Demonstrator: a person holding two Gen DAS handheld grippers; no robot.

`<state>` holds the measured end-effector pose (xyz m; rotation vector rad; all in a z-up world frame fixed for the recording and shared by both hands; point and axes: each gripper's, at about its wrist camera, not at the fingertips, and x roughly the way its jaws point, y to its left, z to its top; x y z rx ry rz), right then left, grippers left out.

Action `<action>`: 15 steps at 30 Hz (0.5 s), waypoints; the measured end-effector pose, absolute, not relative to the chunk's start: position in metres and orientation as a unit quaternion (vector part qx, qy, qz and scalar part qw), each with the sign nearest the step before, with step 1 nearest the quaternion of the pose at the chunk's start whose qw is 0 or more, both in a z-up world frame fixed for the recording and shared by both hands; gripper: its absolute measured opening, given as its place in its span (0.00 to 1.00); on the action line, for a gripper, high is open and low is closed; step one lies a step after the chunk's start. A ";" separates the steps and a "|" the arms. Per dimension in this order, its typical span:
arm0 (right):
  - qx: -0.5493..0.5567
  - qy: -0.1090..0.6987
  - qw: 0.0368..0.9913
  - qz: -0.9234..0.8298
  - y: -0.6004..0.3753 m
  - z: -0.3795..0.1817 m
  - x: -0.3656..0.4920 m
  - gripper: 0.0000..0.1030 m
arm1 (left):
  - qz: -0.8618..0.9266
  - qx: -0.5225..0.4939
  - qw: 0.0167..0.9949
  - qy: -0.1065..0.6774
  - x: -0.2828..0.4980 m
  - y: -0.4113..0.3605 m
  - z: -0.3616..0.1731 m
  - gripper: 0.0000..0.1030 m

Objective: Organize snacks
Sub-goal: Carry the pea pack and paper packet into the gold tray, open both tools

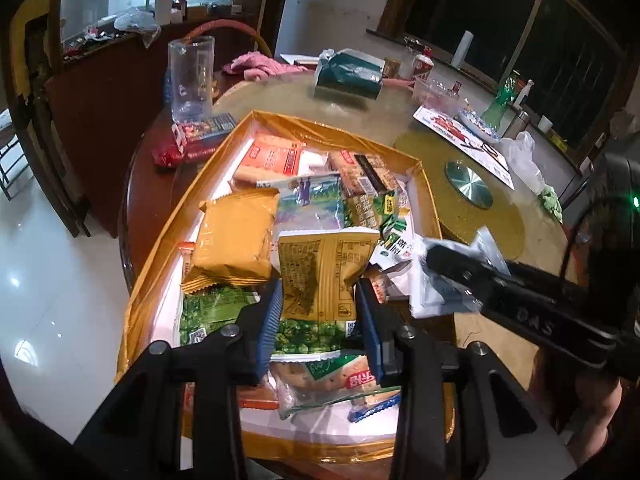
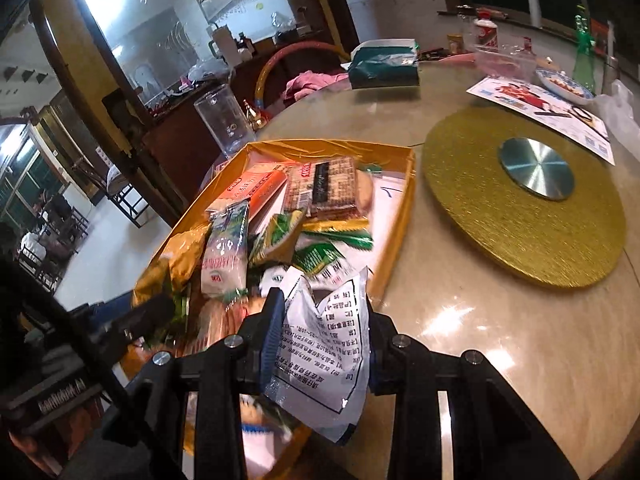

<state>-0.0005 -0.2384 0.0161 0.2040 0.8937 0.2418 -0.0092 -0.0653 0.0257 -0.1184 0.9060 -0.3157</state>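
An orange-rimmed box (image 1: 168, 240) (image 2: 400, 216) on the round table holds several snack packets. My left gripper (image 1: 320, 312) is shut on a yellow snack packet (image 1: 320, 272) and holds it above the box's near end. My right gripper (image 2: 324, 344) is shut on a white printed packet (image 2: 324, 352) at the box's near right corner. It shows in the left wrist view (image 1: 452, 276) at the right with the white packet (image 1: 432, 300). A plain orange packet (image 1: 236, 236) and a green packet (image 1: 212, 312) lie in the box.
A gold turntable (image 2: 520, 240) with a metal hub sits right of the box. A clear plastic jar (image 1: 191, 76), a red packet (image 1: 176, 152), a teal bag (image 1: 352, 74), a pink cloth (image 1: 256, 65), a plate, bottles and a printed sheet (image 2: 540, 108) stand further back.
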 end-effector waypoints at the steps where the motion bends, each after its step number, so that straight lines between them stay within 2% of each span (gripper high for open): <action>1: 0.097 0.433 0.888 0.121 -0.235 0.016 0.004 0.33 | -0.151 -0.057 0.885 0.437 -0.008 -0.064 0.025 0.38; 15: 0.073 0.437 0.887 0.130 -0.205 0.005 0.017 0.35 | -0.131 -0.043 0.874 0.467 -0.003 -0.060 0.004 0.39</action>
